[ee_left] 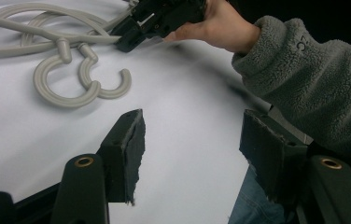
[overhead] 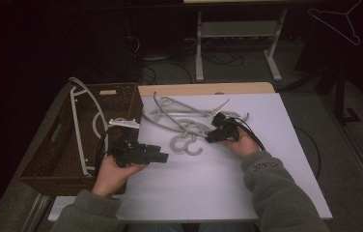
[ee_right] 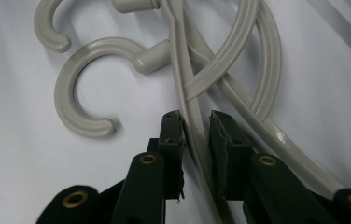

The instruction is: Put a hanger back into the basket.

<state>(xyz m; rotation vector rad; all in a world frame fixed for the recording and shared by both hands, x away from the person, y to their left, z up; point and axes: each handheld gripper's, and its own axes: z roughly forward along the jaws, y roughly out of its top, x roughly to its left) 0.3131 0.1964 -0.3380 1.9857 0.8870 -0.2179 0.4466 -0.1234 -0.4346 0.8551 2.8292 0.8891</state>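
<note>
Hangers (overhead: 189,123) lie tangled near the surface's far edge; right hand-held gripper (ee_right: 197,128) pinches one hanger's arm, left hand-held gripper (ee_left: 190,154) spread empty. Better lift slowly, so hooks untangle.

White worktop (overhead: 208,179). Wicker basket (overhead: 121,94) at left holds one hanger (overhead: 79,130). Grey hangers (overhead: 184,118) piled at centre. Left tool (overhead: 158,156) beside basket; right tool (overhead: 210,137) at pile's edge.

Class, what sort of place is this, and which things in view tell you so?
Probably a workroom or lab, dimly lit: a white table with loose hangers, a wicker basket beside it, and cables on the carpet beyond.
</note>
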